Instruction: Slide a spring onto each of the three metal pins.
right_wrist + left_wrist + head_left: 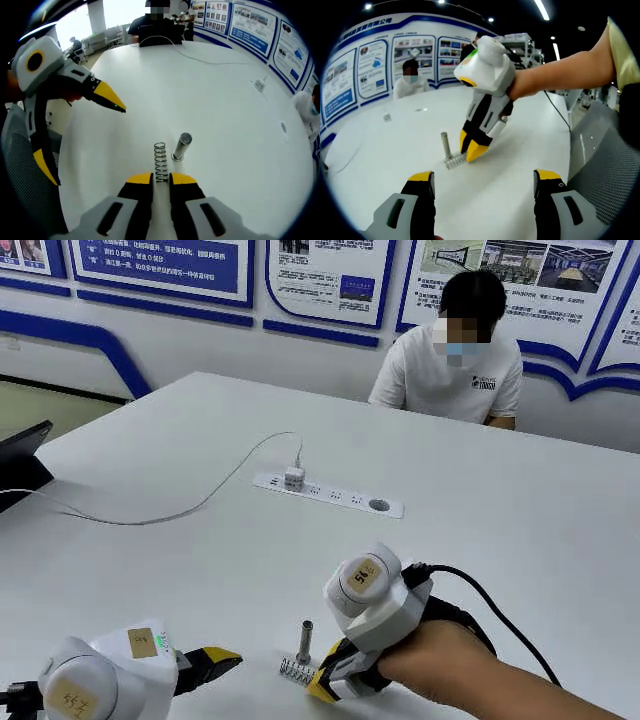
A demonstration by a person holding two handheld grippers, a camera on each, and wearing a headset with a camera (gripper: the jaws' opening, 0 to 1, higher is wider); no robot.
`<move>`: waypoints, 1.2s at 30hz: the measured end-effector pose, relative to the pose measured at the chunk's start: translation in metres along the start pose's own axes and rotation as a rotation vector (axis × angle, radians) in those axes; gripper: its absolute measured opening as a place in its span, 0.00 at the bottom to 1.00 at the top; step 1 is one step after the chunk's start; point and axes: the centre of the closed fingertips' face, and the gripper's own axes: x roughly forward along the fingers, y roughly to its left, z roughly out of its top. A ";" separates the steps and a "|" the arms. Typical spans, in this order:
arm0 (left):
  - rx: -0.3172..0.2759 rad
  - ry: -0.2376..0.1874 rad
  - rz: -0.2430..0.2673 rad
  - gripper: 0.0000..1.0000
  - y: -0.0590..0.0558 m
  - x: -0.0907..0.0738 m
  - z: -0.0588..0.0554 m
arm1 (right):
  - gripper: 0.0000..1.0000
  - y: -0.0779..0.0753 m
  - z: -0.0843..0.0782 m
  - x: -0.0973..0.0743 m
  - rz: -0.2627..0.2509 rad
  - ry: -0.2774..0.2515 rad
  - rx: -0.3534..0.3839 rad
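Note:
One short metal pin [304,641] stands upright on the white table [500,540]; it also appears as the pin [181,146] and pin [445,145]. A small steel spring [296,671] lies flat just in front of the pin, one end pinched by my right gripper [322,685]. In the right gripper view, the spring [160,157] runs forward from the nearly closed right gripper [161,178], beside the pin's base. My left gripper [484,177] is wide open and holds nothing, a short way to the left of the spring [454,160]. Its yellow tip [215,658] points toward the pin.
A white power strip [330,495] with a plugged charger [294,478] and a trailing cable lies mid-table. A dark screen [20,465] sits at the left edge. A person [455,365] sits at the far side. The table's near edge is just behind my grippers.

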 end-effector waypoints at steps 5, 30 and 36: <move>0.000 0.003 0.000 0.82 0.000 0.000 0.000 | 0.13 -0.001 -0.001 0.002 0.001 0.008 0.001; 0.014 0.012 -0.013 0.82 -0.006 0.005 0.000 | 0.12 0.014 -0.018 -0.023 0.019 -0.003 -0.041; 0.028 0.014 -0.027 0.81 -0.010 0.008 0.002 | 0.12 0.021 -0.022 -0.039 0.024 -0.003 -0.071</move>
